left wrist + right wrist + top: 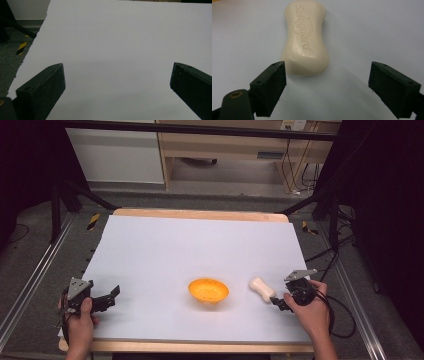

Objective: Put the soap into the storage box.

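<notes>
We are working at a white surface (pixel 165 250), where a bar of soap (pixel 262 289) is lying flat just right of an orange bowl (pixel 208 290). We judge the job as barely begun: the soap is resting on the sheet, not yet gripped, and lifting it, probably into the bowl, is remaining. Our right hand-held gripper (pixel 327 82) is sitting just short of the soap's near end, jaws standing apart with nothing between them. Our left hand-held gripper (pixel 117 80) is waiting wide open and empty over bare sheet near the left edge. Nothing is blocking the short path to the bowl.
</notes>
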The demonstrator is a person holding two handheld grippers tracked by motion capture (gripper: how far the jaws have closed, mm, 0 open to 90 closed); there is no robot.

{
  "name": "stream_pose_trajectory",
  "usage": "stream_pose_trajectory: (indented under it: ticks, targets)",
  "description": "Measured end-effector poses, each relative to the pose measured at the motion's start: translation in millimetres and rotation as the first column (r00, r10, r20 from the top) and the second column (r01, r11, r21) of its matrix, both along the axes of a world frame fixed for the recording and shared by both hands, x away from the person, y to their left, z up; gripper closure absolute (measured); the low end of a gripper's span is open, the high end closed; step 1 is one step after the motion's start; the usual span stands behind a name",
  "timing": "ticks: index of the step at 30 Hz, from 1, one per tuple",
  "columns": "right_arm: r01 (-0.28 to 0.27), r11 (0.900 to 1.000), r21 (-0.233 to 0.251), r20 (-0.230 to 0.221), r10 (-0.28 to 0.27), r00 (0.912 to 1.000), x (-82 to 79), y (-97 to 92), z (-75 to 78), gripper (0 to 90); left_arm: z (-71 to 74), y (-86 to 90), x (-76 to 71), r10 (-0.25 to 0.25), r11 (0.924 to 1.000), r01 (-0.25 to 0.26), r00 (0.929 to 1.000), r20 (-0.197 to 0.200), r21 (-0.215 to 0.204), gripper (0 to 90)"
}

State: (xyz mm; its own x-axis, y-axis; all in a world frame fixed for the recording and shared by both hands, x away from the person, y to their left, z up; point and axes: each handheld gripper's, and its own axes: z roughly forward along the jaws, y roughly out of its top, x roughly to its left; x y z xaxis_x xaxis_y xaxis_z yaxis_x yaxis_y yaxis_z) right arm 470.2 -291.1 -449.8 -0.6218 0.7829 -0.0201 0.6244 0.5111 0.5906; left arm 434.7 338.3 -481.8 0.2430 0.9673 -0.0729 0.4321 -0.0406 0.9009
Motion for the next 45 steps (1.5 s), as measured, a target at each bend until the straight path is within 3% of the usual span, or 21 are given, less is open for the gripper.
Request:
stream_pose_trajectory:
  ticks: [12, 19, 30, 35, 40, 45]
  targets:
    - [-0.009, 0.9968, -0.079, -0.107, 0.001, 0.9943, 19.3, 26.0, 5.9, 15.0, 0.0, 0.5, 0.3, -0.001, 1.0000, 0.001, 1.0000, -0.004, -0.004, 0.0]
    - [-0.014, 0.9939, -0.110, -0.138, -0.001, 0.9904, 28.4, 38.1, 9.0, 15.2, -0.1, 0.4, 0.4, -0.003, 1.0000, 0.003, 1.0000, -0.004, -0.003, 0.0]
    - [0.023, 0.9923, -0.122, -0.207, -0.048, 0.9773, 43.6, 51.2, 6.5, 23.6, -0.1, 0.0, 0.5, -0.005, 1.0000, 0.005, 1.0000, -0.005, -0.006, 0.0]
    - [0.024, 0.9940, -0.107, -0.246, -0.050, 0.9681, 48.5, 55.2, 4.2, 36.3, 0.0, 0.1, 0.6, -0.006, 1.0000, 0.006, 1.0000, -0.006, -0.002, 0.0]
    - [0.004, 0.9915, -0.130, -0.261, -0.038, 0.9646, 50.7, 59.3, 0.7, 40.9, 0.0, -0.2, 0.5, -0.006, 1.0000, 0.006, 1.0000, -0.005, 0.000, 0.0]
    - [-0.008, 0.9893, -0.146, -0.252, -0.029, 0.9673, 51.7, 60.3, -0.9, 47.1, 0.0, -0.2, 0.8, -0.006, 1.0000, 0.006, 1.0000, -0.007, -0.001, 0.0]
